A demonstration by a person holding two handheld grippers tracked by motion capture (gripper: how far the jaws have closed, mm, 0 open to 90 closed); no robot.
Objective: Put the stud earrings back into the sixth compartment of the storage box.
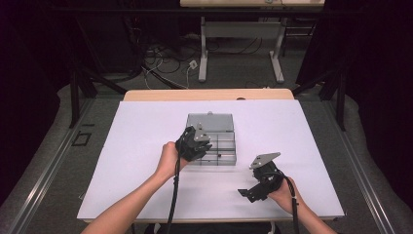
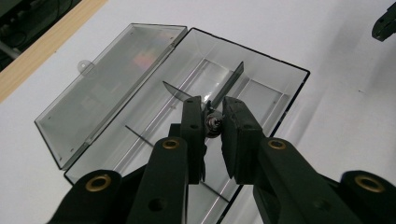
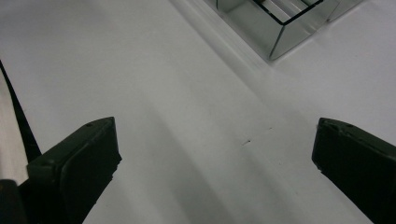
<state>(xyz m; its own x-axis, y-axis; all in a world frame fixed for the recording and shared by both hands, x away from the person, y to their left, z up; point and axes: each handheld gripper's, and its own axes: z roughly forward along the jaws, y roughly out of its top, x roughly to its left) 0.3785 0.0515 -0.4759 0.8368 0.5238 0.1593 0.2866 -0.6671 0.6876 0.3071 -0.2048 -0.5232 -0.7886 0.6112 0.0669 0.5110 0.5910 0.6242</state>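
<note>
**Placement of a small metal part into the divided box**

Left gripper [image 2: 212, 122] hangs over the clear compartment box [image 2: 261, 93], its jaws clamped on a small round metal part [image 2: 213, 125] that sits pinched between the pads, above the middle compartments near an upright divider [image 2: 229, 86]. The box lies near the centre of the white table [image 1: 141, 146] with its lid [image 2: 112, 79] folded open and flat. The step in hand looks like carrying the part to its compartment; the next move probably calls for lowering the tips between the dividers and then easing the jaws apart. Right gripper [image 1: 255, 187] waits on the table, near the box's corner, jaws wide apart and holding nothing.
</note>
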